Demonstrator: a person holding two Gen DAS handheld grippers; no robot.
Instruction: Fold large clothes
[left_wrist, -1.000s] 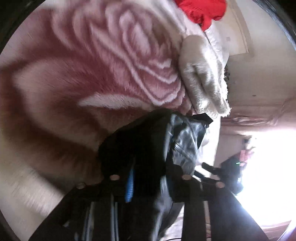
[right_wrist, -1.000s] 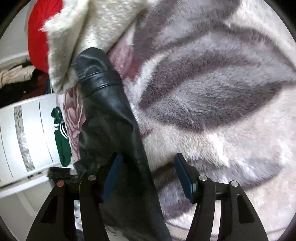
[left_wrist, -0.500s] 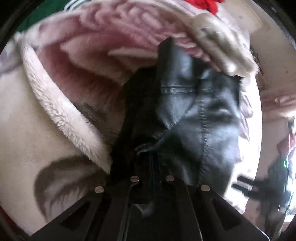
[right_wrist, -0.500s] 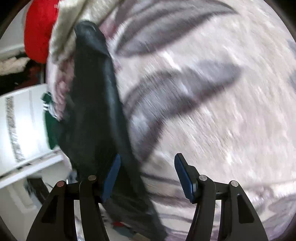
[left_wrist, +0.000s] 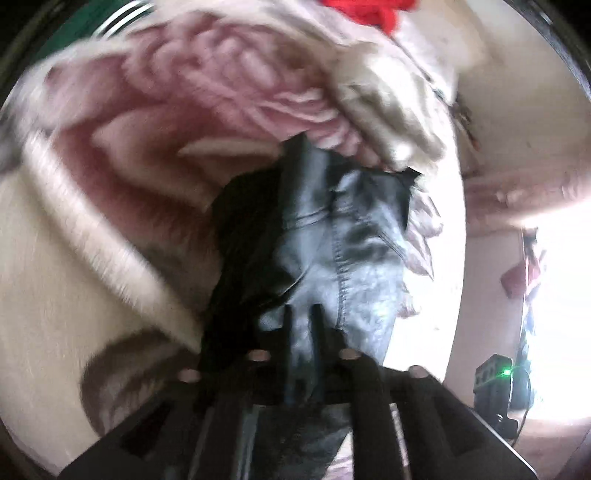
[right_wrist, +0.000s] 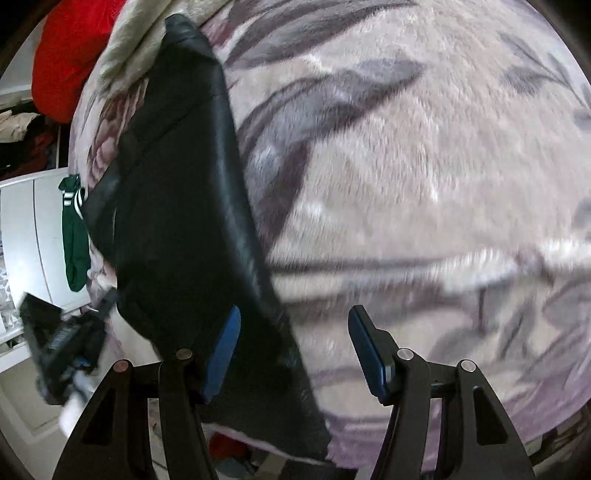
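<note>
Left wrist view
Left hand-held gripper (left_wrist: 301, 314): jaws narrow and opening, with a fold of the black garment (left_wrist: 332, 251) between the two dark fingers; the picture is blurred, so whether the pads press it cannot be told.
Garment: black, leather-like with a stitched seam, running from the fingertips straight ahead, its far end against the blanket.
Blanket (left_wrist: 177, 122): plush, pink rose pattern ahead and to the left of the fingers, cream edge on the left.
Red cloth (left_wrist: 369, 11): far ahead at the top edge, beyond the blanket.
Green cloth (left_wrist: 99, 18): white stripes, top left corner.

Right wrist view
Right hand-held gripper (right_wrist: 293, 347): jaws wide, blue pads apart; the garment's edge lies under the left pad and between the jaws, not pinched.
Garment (right_wrist: 177, 192): a long dark strip running ahead and left from the left finger, lying on the blanket.
Blanket (right_wrist: 406, 177): cream with grey leaves, filling the space ahead and right.
Red cloth (right_wrist: 66, 59): top left, past the garment's far end.
Green cloth (right_wrist: 74, 236): hanging left of the garment.
Left hand-held gripper (right_wrist: 66, 343): blurred, low on the left at the garment's near corner.
</note>
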